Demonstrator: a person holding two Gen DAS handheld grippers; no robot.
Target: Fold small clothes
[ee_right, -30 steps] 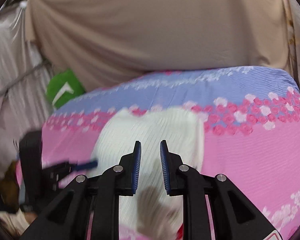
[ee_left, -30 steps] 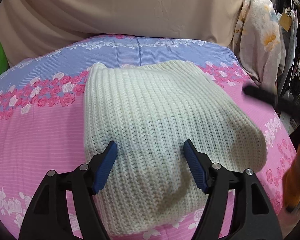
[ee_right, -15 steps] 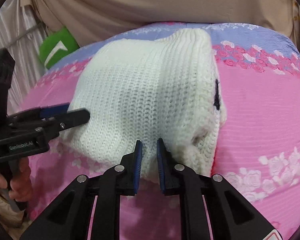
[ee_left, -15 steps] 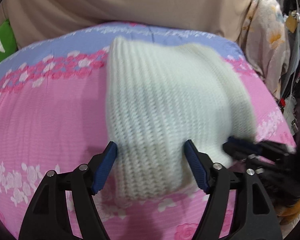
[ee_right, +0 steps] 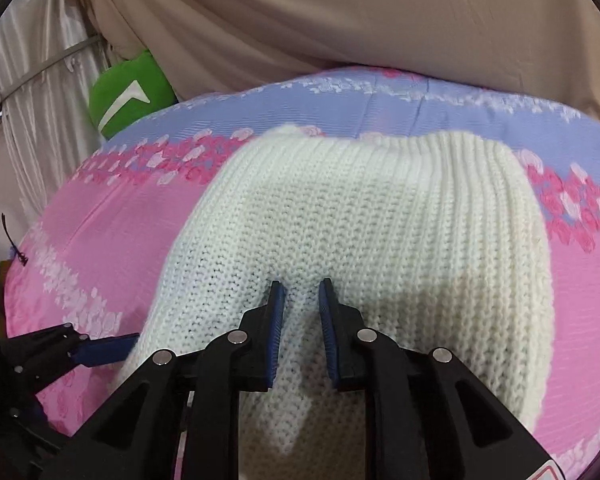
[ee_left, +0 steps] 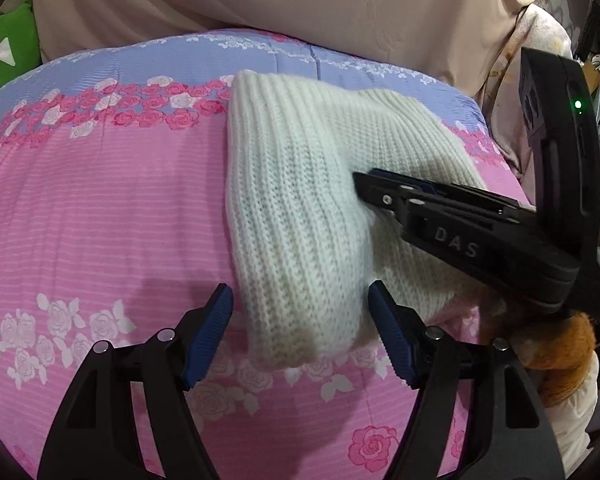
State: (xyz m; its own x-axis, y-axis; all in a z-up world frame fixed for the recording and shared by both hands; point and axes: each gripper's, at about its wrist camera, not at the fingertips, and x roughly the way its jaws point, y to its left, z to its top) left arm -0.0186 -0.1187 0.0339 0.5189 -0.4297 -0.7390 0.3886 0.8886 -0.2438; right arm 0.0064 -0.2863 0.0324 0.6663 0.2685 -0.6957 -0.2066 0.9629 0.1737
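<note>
Left wrist view: the left gripper (ee_left: 300, 328) hangs low over the bed (ee_left: 100, 208), its blue-padded fingers (ee_left: 208, 336) spread wide and holding nothing — the near end of the white knit garment (ee_left: 300, 208) lies between and just beyond them. The garment sits folded on the pink floral bedspread, running from the near edge of the bed up toward the blue band at the far edge. From the right, the right gripper (ee_left: 370, 184) reaches in across the knit, its tips pressed into the fabric around mid-length; its black body carries the letters "DAS" and a small green light. A beige sheet (ee_left: 300, 8) hangs behind the bed.

Right wrist view: the right gripper (ee_right: 302, 292) has its fingers (ee_right: 276, 320) drawn close together, and a ridge of the white knit garment (ee_right: 380, 232) is pinched up between them — a narrow fold of fabric stands in the gap. The garment spreads ahead across the pink part of the bed (ee_right: 100, 240), its ribbed far end reaching the blue stripe. At lower left, the left gripper (ee_right: 104, 350) shows one blue pad beside the garment's left side. A green cushion (ee_right: 128, 96) sits beyond the bed's far left corner.
</note>
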